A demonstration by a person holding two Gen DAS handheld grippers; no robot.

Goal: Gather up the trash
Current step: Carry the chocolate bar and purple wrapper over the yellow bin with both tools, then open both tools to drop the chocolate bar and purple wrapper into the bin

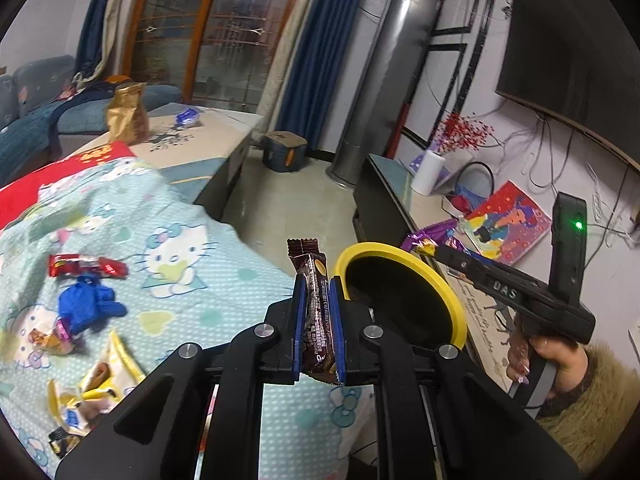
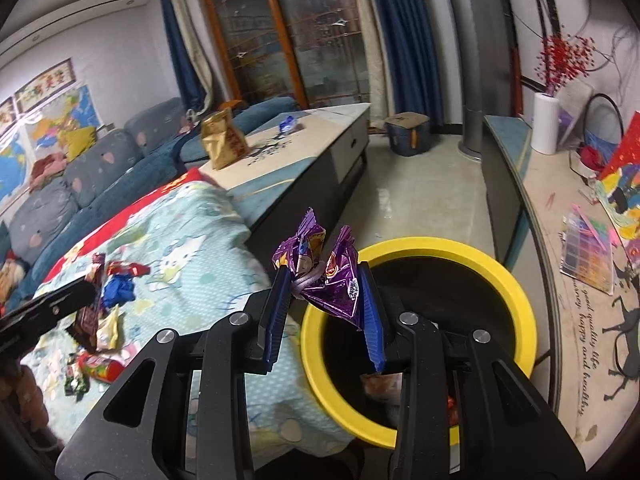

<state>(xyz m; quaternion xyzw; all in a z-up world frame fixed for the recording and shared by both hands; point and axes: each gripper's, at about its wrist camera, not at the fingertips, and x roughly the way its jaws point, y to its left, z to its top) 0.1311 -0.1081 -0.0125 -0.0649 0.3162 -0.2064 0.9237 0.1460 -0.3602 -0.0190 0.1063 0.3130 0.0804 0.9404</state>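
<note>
Blue sofa (image 2: 120,152), white paper roll (image 2: 545,123), wall-mounted television (image 1: 572,52), blue curtains (image 1: 316,48)

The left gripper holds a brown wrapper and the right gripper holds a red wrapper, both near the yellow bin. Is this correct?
Not quite: the right gripper holds a purple wrapper, as the right wrist view shows. The left gripper does hold a brown wrapper, near the yellow bin.

Raised letters "DAS" stand on the black body of the right claw (image 1: 430,249). Cursive script on the mat (image 2: 592,360) of the side desk (image 2: 520,184) reads partly "good quality life" and "happy and healthy"; other print is illegible.
</note>
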